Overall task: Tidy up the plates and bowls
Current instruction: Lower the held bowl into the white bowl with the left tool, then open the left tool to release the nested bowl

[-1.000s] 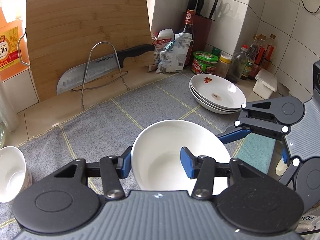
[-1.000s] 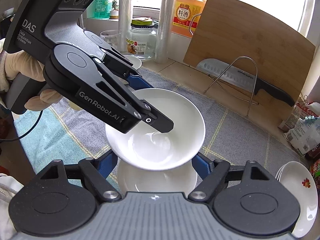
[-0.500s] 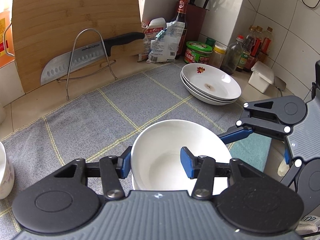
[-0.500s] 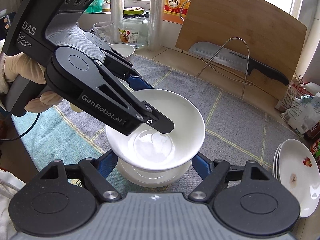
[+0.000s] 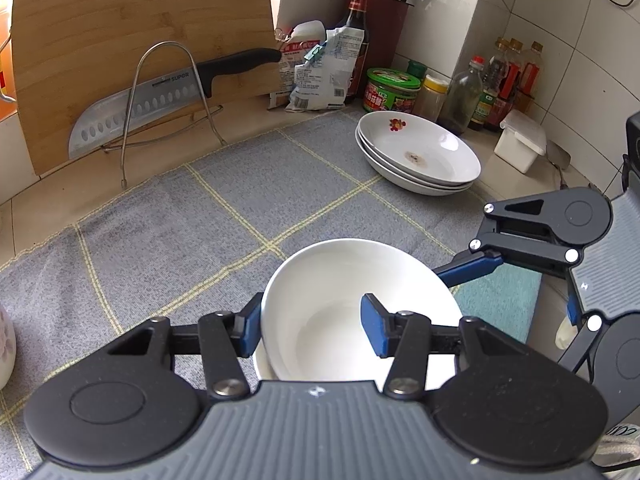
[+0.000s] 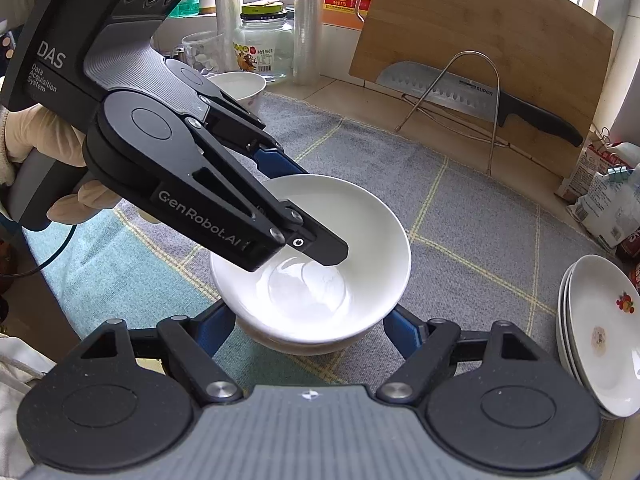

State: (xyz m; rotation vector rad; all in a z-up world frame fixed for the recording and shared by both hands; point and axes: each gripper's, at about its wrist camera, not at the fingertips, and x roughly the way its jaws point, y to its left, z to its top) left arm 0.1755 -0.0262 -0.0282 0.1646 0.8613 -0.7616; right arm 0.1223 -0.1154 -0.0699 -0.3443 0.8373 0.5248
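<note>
Right wrist view: three plates (image 6: 600, 344) already stacked at the mat's (image 6: 480, 216) right edge. White bowl (image 6: 320, 240) is being nested into a second bowl (image 6: 296, 342) near the mat's front edge, not yet seated. One small bowl (image 6: 240, 84) is left at the far left corner. Left gripper (image 5: 312, 320) is clenched on the white bowl's rim, one finger inside, one outside. Right gripper (image 6: 310, 326) straddles the lower bowl; contact unclear.

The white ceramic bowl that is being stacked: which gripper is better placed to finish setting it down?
Left. The left gripper already pinches the rim of the white ceramic bowl just above the lower white bowl. The right gripper only straddles that lower bowl and likely just steadies it.
</note>
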